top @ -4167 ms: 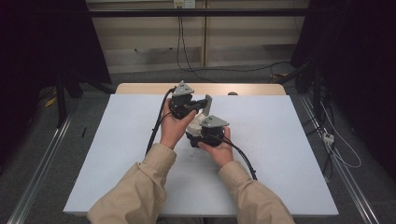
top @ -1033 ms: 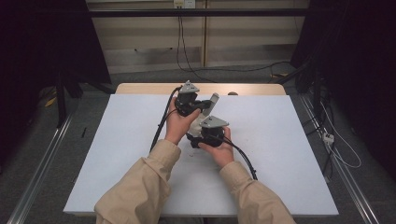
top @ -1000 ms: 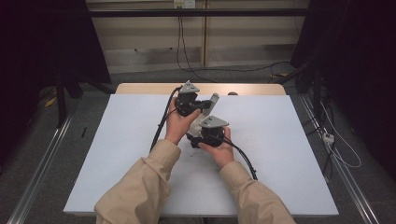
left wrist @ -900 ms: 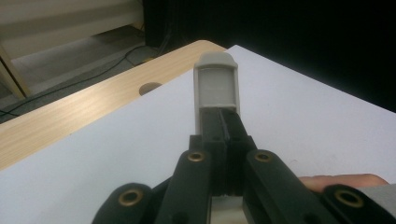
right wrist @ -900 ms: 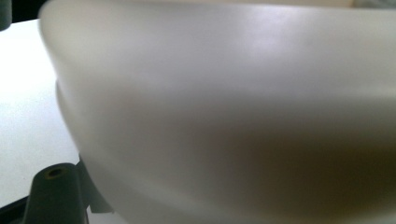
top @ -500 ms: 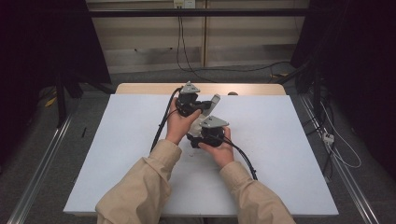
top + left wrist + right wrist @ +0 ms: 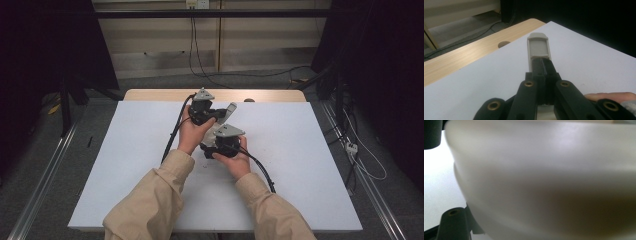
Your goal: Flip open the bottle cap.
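Both hands hold the grippers close together over the middle of the white table (image 7: 125,165). My left gripper (image 7: 230,109) sits in the far hand and points right, its grey-tipped jaws pressed together with nothing between them. In the left gripper view the shut left gripper (image 7: 538,47) hovers above the white surface, and a fingertip (image 7: 609,96) shows at the lower right. My right gripper (image 7: 223,144), with a grey plate on top, is in the near hand just below it; its jaws are hidden. A pale blurred surface (image 7: 544,180) lies right against the lens in the right gripper view.
A bare wooden strip (image 7: 150,94) with a round hole (image 7: 504,44) runs along the table's far edge. Black cables (image 7: 172,137) trail from both grippers across the sheet. Metal rails (image 7: 45,170) flank the table, and cables lie on the floor beyond.
Since the earliest frame the left hand and its gripper have shifted slightly right. Over the last second nothing has visibly moved.
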